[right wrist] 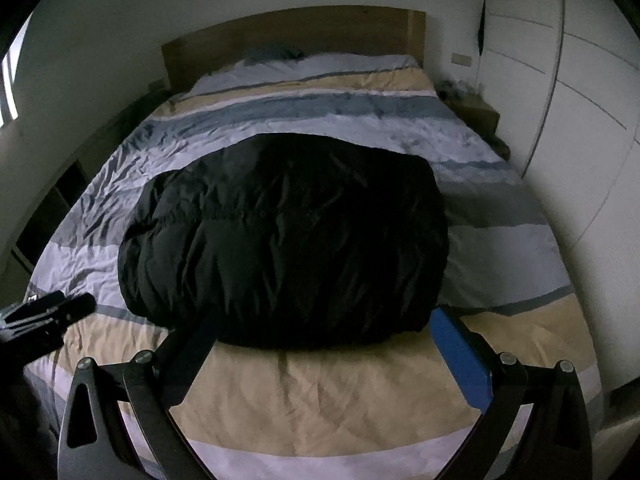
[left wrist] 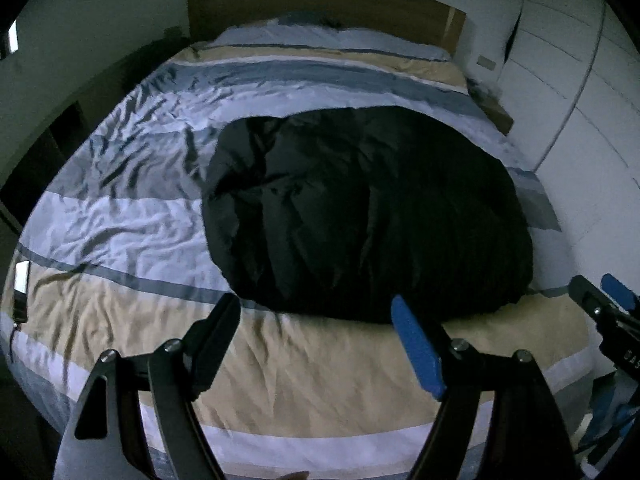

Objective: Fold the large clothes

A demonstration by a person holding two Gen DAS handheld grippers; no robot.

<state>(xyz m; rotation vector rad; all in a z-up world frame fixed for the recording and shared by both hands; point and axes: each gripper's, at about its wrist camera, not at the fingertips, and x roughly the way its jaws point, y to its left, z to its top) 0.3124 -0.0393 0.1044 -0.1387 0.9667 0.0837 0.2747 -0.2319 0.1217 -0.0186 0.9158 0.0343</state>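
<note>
A large black padded garment [left wrist: 360, 216] lies in a folded bundle on the striped bed cover [left wrist: 120, 216]. It also shows in the right wrist view [right wrist: 280, 240], in the middle of the bed cover [right wrist: 320, 400]. My left gripper [left wrist: 316, 312] is open and empty, held above the beige stripe just short of the garment's near edge. My right gripper [right wrist: 320, 320] is open and empty, its fingertips level with the garment's near edge. The right gripper shows at the right edge of the left wrist view [left wrist: 600, 300]; the left gripper shows at the left edge of the right wrist view [right wrist: 60, 308].
A wooden headboard [right wrist: 296, 36] stands at the far end. White wardrobe doors [right wrist: 580, 120] run along the right. A small wooden bedside table [right wrist: 480, 116] sits at the far right corner. A phone-like object [left wrist: 21, 280] lies at the bed's left edge.
</note>
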